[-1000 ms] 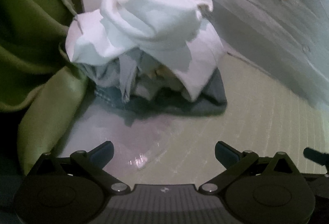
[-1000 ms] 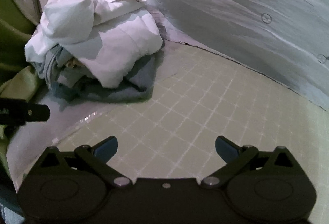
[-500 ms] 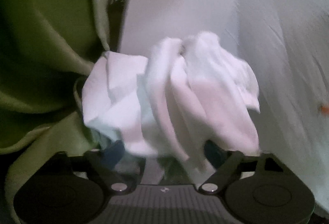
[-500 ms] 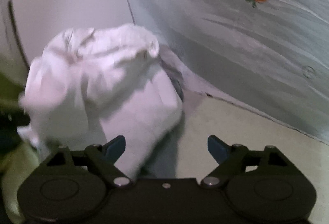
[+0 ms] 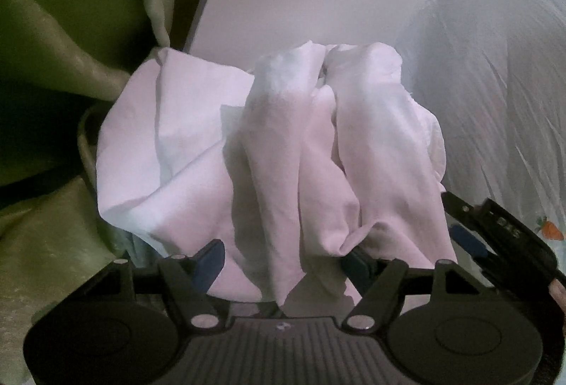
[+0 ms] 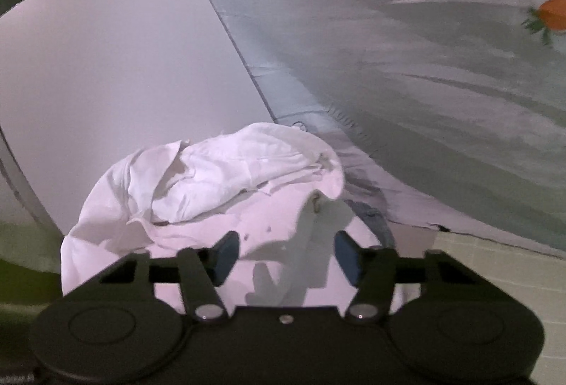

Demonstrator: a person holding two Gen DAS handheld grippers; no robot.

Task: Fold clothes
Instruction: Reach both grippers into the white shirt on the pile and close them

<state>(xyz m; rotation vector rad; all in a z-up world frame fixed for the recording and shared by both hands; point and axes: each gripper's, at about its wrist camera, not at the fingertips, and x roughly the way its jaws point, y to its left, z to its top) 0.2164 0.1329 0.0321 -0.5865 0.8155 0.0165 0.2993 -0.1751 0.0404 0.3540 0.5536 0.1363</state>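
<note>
A crumpled white garment (image 5: 269, 155) tops a pile of clothes and fills the middle of the left wrist view. My left gripper (image 5: 279, 259) is open, with folds of the white cloth lying between its blue-padded fingers. In the right wrist view the same white garment (image 6: 219, 194) lies just ahead. My right gripper (image 6: 283, 256) is open right over it, jaws partly narrowed, with cloth between the pads. A grey-blue garment (image 6: 375, 218) peeks out under the white one. My right gripper also shows at the right edge of the left wrist view (image 5: 470, 236).
A green cloth (image 5: 53, 66) hangs at the left. A white panel (image 6: 113, 77) stands behind the pile. A pale sheet with orange carrot prints (image 6: 442, 66) drapes at the right. A pale checked mat (image 6: 513, 264) covers the surface at the right.
Both grippers have moved in close to the pile, from well back to right against the white garment. The jaws of both have narrowed somewhat around the cloth.
</note>
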